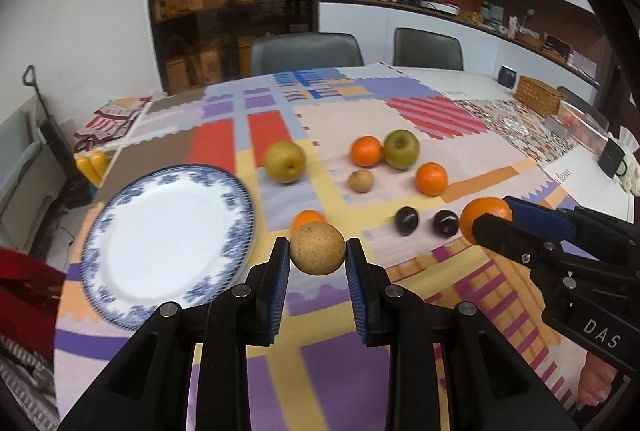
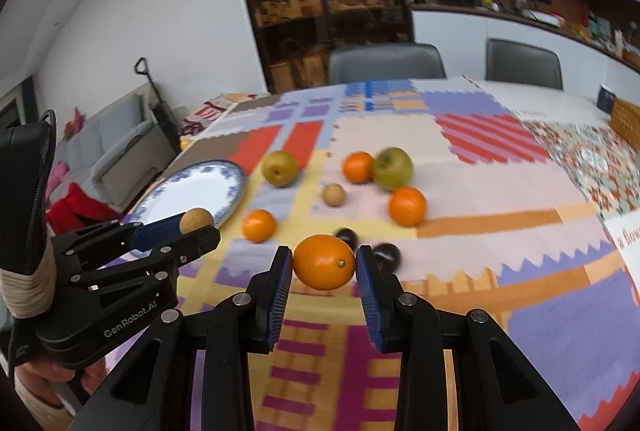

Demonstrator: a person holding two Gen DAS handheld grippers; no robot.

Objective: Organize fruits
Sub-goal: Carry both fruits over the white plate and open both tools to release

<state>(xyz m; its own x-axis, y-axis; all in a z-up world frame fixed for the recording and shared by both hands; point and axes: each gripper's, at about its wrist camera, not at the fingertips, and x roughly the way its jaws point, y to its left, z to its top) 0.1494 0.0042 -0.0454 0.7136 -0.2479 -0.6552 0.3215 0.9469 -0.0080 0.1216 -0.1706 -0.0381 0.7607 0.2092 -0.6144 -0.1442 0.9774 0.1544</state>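
My left gripper (image 1: 318, 251) is shut on a round tan fruit (image 1: 317, 248) and holds it above the table, just right of the blue-rimmed white plate (image 1: 160, 243). My right gripper (image 2: 324, 263) is shut on an orange (image 2: 325, 262), held above the cloth. Each gripper shows in the other view: the right gripper (image 1: 490, 217) at the right of the left wrist view, the left gripper (image 2: 196, 225) at the left of the right wrist view. On the cloth lie two green-brown apples (image 1: 285, 162) (image 1: 401, 148), three oranges (image 1: 366, 151) (image 1: 431, 178) (image 1: 309, 218), a small tan fruit (image 1: 361, 180) and two dark plums (image 1: 407, 221) (image 1: 446, 223).
A patchwork cloth (image 1: 360, 331) covers the table. A wicker basket (image 1: 538, 96) and boxes stand at the far right. Two grey chairs (image 1: 306, 51) stand behind the table. Folded cloth (image 1: 112, 119) lies at the far left edge.
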